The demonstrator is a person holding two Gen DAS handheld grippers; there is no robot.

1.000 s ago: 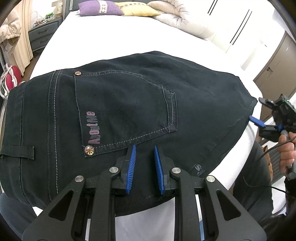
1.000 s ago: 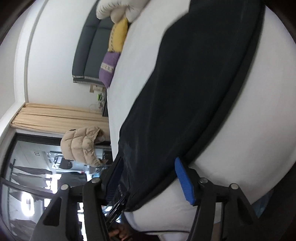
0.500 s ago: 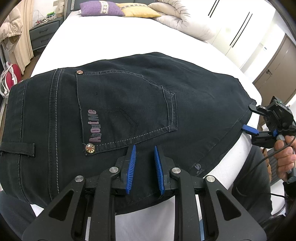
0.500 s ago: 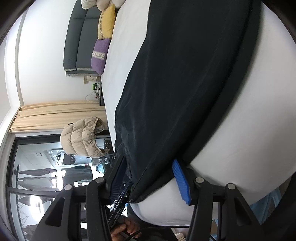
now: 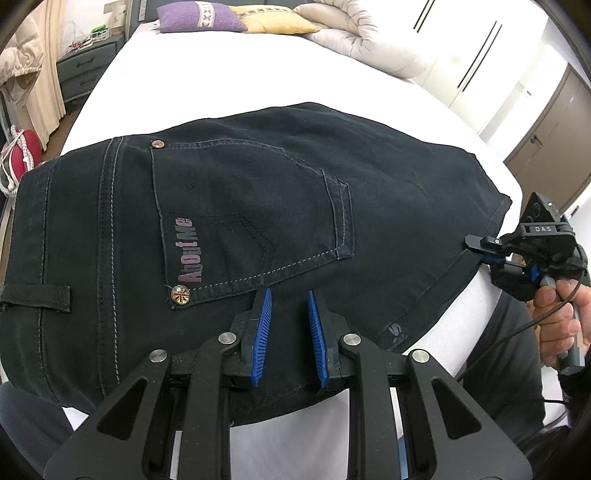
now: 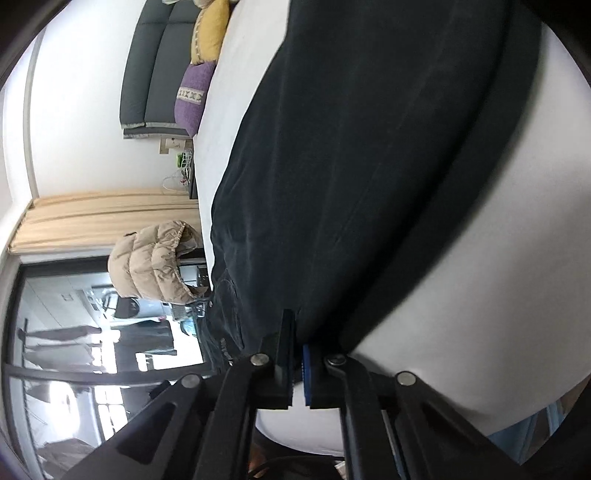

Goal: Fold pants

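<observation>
Black jeans (image 5: 258, 229) lie flat on the white bed (image 5: 207, 70), "AboutMe" back pocket (image 5: 251, 218) up
Left gripper (image 5: 288, 314) pinches their near edge; right gripper (image 6: 297, 343) has just clamped their hem

Your left gripper (image 5: 289, 321): black linkage frame, blue ribbed pads, silver pivot screws | your right gripper (image 5: 480, 251): black housing marked "DAS", green LED, blue accents, thin black cable beneath the housing | your hand (image 5: 561, 314) | dark grey trousers (image 5: 517, 350) below the housing

place: home bedroom, likely | cues: bed (image 5: 229, 62), pillows (image 5: 201, 16), wardrobe doors (image 5: 476, 55)
</observation>
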